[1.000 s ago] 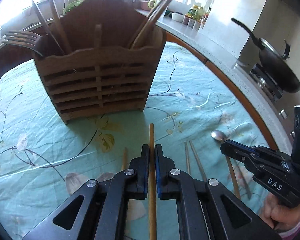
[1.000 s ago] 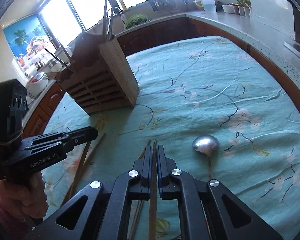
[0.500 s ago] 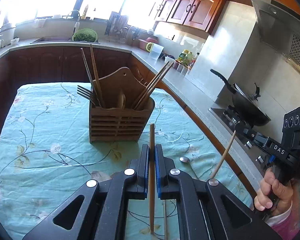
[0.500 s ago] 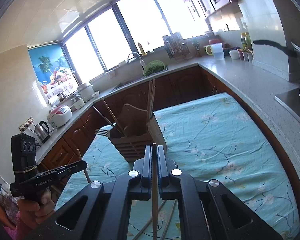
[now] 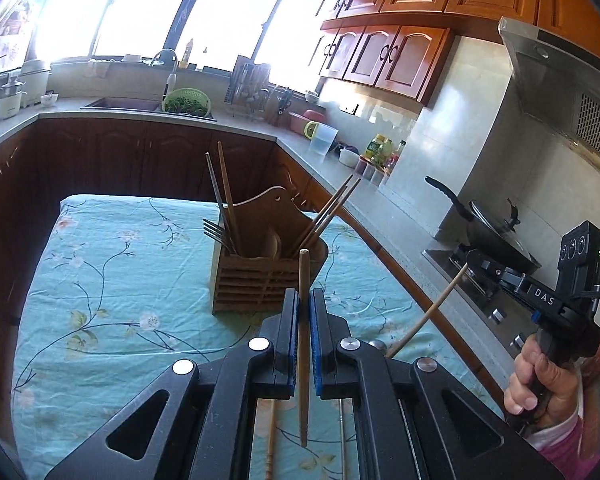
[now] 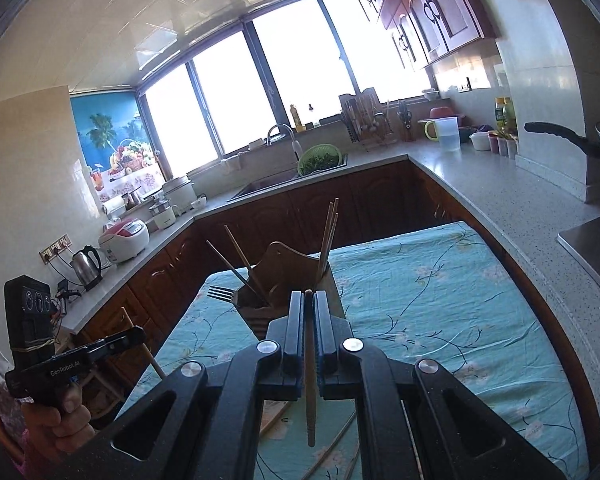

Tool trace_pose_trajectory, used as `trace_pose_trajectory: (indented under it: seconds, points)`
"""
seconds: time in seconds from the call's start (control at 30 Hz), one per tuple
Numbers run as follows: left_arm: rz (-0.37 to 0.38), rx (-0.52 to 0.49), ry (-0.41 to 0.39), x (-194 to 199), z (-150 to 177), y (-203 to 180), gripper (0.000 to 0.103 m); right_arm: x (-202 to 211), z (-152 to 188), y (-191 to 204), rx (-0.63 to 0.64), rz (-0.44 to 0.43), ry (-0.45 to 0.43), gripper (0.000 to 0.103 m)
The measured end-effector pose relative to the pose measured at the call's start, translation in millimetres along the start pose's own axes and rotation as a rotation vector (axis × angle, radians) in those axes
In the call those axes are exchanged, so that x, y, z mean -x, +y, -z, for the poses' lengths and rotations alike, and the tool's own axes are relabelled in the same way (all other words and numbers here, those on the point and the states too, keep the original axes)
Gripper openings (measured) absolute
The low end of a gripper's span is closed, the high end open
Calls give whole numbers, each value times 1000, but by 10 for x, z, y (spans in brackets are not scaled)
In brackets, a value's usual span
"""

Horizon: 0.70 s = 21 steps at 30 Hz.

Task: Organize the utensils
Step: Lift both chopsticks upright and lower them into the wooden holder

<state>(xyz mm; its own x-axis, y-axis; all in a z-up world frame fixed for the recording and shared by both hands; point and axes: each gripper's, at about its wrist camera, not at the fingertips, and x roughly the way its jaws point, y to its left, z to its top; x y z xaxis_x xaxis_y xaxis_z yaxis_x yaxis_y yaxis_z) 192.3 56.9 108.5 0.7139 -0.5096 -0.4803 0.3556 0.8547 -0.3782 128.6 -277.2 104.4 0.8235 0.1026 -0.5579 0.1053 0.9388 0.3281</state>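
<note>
The left gripper (image 5: 304, 300) is clamped on a round wooden chopstick (image 5: 303, 344), whose blunt end pokes up just past the blue pads. The right gripper (image 6: 309, 304) pinches a second chopstick (image 6: 309, 392) the same way, its lower end hanging free below the jaws. Both are lifted well clear of the tabletop (image 5: 112, 320), which is covered by a wrinkled teal cloth printed with thin branches and pale blossoms.

The landmark is the slatted wooden utensil caddy (image 5: 260, 284), standing upright on the cloth just beyond both grippers. On the near side of the caddy, under the left gripper, more chopsticks (image 5: 271, 436) lie loose on the cloth. To the caddy's left the cloth is bare and open out to its edge; to its right only a narrow strip remains before the speckled stone counter (image 6: 512, 200). Inside the caddy, a metal fork (image 5: 216, 232) sticks out at the left with two upright chopsticks (image 5: 224, 196), and more sticks (image 5: 332, 208) lean out to the right.

Right of the caddy a lidded black pan (image 5: 488, 228) sits on the stove. Far behind the caddy are dark wood cabinets, a sink with a green colander (image 5: 188, 101), and bright windows.
</note>
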Motion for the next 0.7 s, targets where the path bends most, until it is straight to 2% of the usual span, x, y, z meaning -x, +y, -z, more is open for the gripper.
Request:
trace_pose_trajectory:
  seconds: [0.37, 0.7]
  points:
    - [-22, 20, -64, 53, -140, 38, 4, -54, -38, 39, 5, -9, -3, 4]
    - [-66, 10, -181, 43, -449, 70, 4, -188, -360, 142, 13, -23, -67, 4]
